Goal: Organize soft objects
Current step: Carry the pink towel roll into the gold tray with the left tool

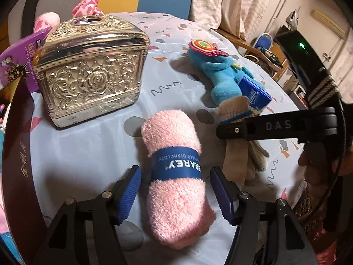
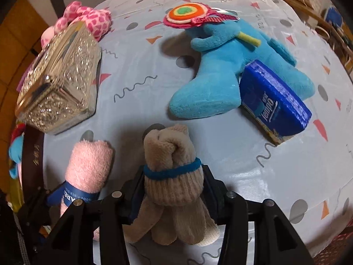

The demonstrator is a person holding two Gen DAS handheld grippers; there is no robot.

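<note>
Rolled pink dishcloth [image 1: 176, 172] with a blue paper band lies on the patterned tablecloth [image 1: 88, 145], between the left gripper's [image 1: 175, 195] 2 blue pads, which stand clear of it on both sides. Right gripper [image 2: 173, 190] has its jaws pressed against a bundled beige sock [image 2: 172, 176] (blue-trimmed cuff), just beside the dishcloth. Farther off lie a blue plush toy [image 2: 220, 70] with a blue Tempo tissue pack [image 2: 275, 101] leaning on it, an embossed gold box [image 1: 90, 70] and a pink spotted plush [image 2: 88, 19] behind it.
</note>
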